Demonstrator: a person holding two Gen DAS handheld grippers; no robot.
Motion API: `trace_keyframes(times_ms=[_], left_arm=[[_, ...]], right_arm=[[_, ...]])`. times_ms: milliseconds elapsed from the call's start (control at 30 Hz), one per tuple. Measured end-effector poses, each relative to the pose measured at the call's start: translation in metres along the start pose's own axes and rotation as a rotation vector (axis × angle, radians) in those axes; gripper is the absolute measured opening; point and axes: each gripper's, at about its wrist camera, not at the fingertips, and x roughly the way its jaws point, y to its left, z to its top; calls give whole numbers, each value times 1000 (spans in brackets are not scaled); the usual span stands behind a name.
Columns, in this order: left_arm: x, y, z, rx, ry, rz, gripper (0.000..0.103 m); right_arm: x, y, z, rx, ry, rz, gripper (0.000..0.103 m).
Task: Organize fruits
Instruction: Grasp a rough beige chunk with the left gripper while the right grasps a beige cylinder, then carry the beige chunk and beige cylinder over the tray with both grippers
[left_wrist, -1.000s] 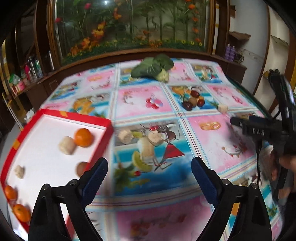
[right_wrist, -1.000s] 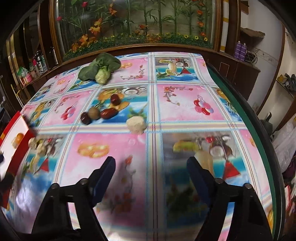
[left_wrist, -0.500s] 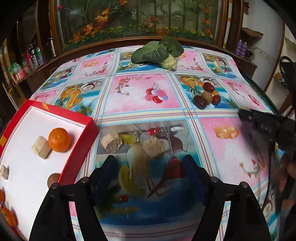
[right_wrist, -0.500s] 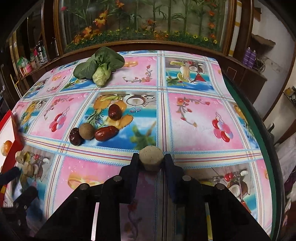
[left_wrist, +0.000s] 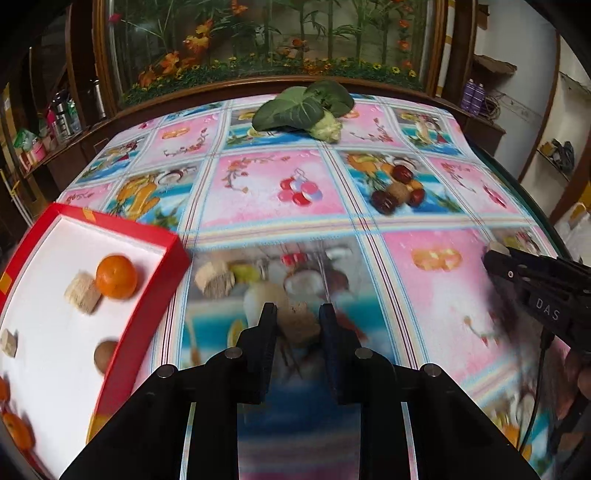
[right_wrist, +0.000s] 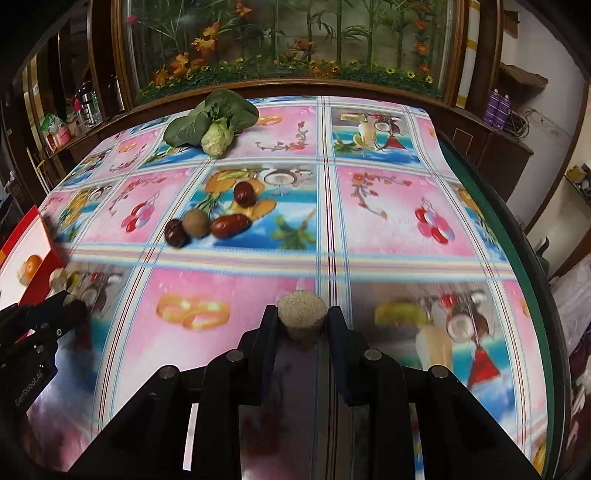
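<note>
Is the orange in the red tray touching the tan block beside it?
Yes, the orange sits against the tan block inside the red tray.

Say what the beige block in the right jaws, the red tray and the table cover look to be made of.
Beige block: grainy, matte, crumbly-looking surface, perhaps a pressed cake or cork; unclear which.
Red tray: thin, sharp-folded red walls and flat matte white floor, likely cardboard.
Table cover: soft, slightly fuzzy printed surface, likely plush fabric.
</note>
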Motion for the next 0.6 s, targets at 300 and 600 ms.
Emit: trace_keyframes(times_ms=[300,600], left_arm=[[-52,9,-34,-17,-3,-55,21],[-100,22,-54,-39,-55,-84,22]], right_arm=[[-43,7,-41,12,-16,6,28],[-97,14,-68,34,-78,47,27]])
